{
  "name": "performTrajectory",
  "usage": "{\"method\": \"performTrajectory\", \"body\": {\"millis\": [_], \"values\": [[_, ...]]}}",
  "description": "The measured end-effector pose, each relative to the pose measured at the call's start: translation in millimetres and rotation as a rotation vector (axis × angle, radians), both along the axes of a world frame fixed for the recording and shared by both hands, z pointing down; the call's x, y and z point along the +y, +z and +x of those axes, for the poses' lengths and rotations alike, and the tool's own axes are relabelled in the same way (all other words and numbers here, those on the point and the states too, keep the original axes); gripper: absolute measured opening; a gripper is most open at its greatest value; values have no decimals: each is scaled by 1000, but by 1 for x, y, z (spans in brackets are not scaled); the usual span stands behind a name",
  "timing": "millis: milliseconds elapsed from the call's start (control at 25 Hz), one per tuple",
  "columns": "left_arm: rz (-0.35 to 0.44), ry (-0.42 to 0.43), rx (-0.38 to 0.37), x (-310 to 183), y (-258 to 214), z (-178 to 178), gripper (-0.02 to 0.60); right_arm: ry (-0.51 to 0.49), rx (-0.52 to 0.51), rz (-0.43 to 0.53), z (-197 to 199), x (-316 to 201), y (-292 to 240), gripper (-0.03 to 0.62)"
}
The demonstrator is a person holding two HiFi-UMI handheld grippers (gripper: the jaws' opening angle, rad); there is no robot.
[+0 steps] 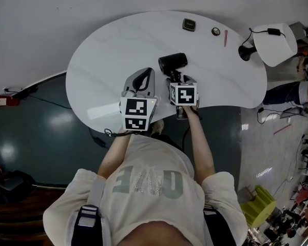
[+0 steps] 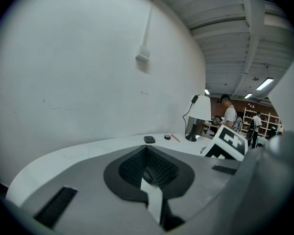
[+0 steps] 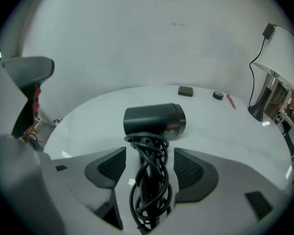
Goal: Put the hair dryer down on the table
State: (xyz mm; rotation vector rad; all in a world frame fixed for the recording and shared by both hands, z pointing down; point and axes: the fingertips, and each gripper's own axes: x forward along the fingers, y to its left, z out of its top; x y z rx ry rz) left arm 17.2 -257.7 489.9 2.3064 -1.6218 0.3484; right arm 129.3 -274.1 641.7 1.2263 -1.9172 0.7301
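Note:
The black hair dryer (image 1: 173,63) lies on the white table (image 1: 108,50), barrel to the far side, handle pointing back at me with its cord wound round it. In the right gripper view the hair dryer (image 3: 154,121) has its handle between the jaws of my right gripper (image 3: 149,168), with a gap showing on each side; the pads do not press on it. That right gripper (image 1: 175,79) is open. To its left my left gripper (image 1: 142,80) rests over the table, its jaws together on nothing, the left gripper (image 2: 148,168) shut.
At the table's far side lie a small black box (image 1: 189,24), a round dark object (image 1: 215,31) and a red pen (image 1: 226,38). A lamp with a white shade (image 1: 272,44) stands at the right end. The table's curved near edge is just under my grippers.

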Motion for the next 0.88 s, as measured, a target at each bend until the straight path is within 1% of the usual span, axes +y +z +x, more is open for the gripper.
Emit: {"method": "performTrajectory", "body": {"millis": [80,160,240,360,400,480,560,640,680,760,880], "values": [[-6,-6,-3,1,-2,-2,6,-25,-42,41,-6,-5,-25,301],[-2,-9,-10,1,-9,-5,6,-44,-79,109,-12,-12,-58,301],[17,-16,-16,-1,-22,-9,6,-46,-127,212,-17,-22,-101,299],[49,-29,-6,-5,-44,-12,6,-35,-209,414,-22,-32,-175,293],[61,-34,0,-6,-51,-12,6,-31,-238,484,-23,-32,-198,279],[90,-41,11,-8,-66,-12,6,-14,-294,607,-24,-27,-239,229],[118,-46,17,-7,-80,-11,6,16,-333,702,-20,-20,-269,146],[145,-47,20,-6,-93,-9,6,47,-339,770,-14,-11,-286,47],[158,-46,20,-5,-99,-8,6,60,-335,794,-12,-8,-291,12],[181,-42,21,-3,-110,-5,6,74,-325,824,-7,-1,-295,5],[205,-39,20,0,-119,-2,6,87,-294,840,-1,7,-293,5]]}}
